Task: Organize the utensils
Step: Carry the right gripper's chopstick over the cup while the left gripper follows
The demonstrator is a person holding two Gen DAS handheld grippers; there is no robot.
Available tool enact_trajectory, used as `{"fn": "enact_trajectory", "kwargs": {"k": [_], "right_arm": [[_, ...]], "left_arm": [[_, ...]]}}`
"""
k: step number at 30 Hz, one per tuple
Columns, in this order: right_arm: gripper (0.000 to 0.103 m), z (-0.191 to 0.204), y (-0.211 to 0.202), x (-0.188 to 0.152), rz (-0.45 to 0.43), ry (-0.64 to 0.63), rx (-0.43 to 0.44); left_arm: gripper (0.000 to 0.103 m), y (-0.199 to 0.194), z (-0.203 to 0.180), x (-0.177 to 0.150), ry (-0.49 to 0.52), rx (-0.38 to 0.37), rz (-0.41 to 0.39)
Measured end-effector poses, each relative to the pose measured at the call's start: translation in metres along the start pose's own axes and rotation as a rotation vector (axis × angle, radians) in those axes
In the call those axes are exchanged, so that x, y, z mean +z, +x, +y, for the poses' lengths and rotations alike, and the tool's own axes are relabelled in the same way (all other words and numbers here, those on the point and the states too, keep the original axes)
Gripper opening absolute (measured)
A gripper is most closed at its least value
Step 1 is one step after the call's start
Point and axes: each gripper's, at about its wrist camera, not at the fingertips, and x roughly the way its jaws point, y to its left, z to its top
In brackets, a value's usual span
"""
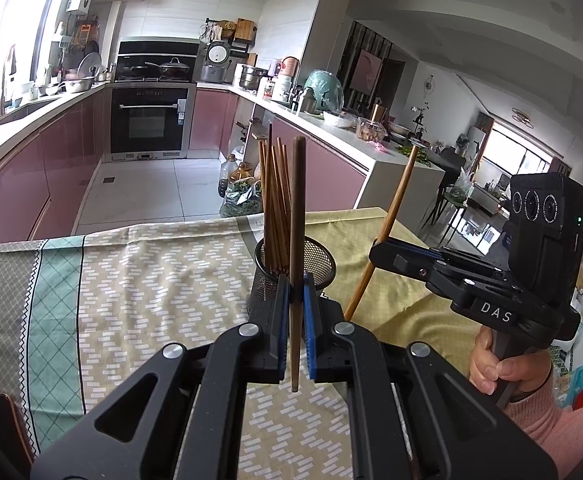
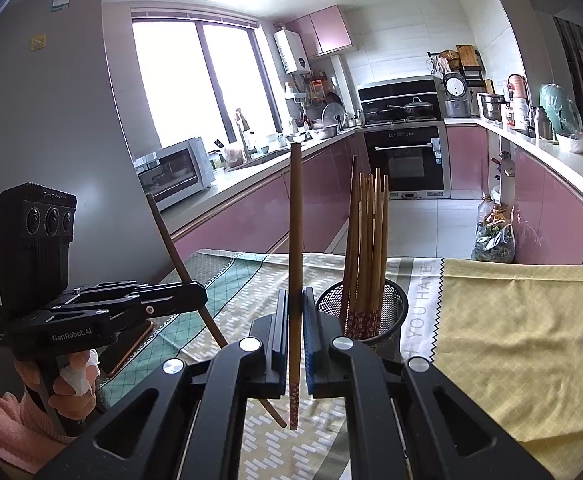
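Note:
A black mesh cup (image 1: pixel 318 265) stands on the table and holds several upright wooden chopsticks (image 1: pixel 274 188). My left gripper (image 1: pixel 296 292) is shut on a dark brown chopstick (image 1: pixel 298 216), held upright just in front of the cup. My right gripper (image 2: pixel 296 300) is shut on a lighter chopstick (image 2: pixel 296 216) with a red flowered end, upright, left of the cup (image 2: pixel 391 312) and its chopsticks (image 2: pixel 365 240). The right gripper (image 1: pixel 375 254) with its chopstick (image 1: pixel 395 216) also shows in the left wrist view, right of the cup. The left gripper (image 2: pixel 203 294) shows in the right wrist view.
The table carries a patterned cloth (image 1: pixel 139 280) with a yellow part (image 2: pixel 523 340). A phone-like flat object (image 2: pixel 131 344) lies on the cloth at the left. Behind the table are pink kitchen cabinets (image 2: pixel 551 208), an oven (image 1: pixel 149 120) and floor bags (image 2: pixel 493 240).

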Motion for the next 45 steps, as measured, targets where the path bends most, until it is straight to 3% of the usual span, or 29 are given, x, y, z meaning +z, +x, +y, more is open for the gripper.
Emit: {"fn": "enact_trajectory", "kwargs": {"k": [45], "right_arm": [[0.006, 0.001, -0.004, 0.028, -0.058, -0.052, -0.020]], "left_arm": [[0.007, -0.016, -0.018, 0.037, 0.062, 0.000, -0.076]]}}
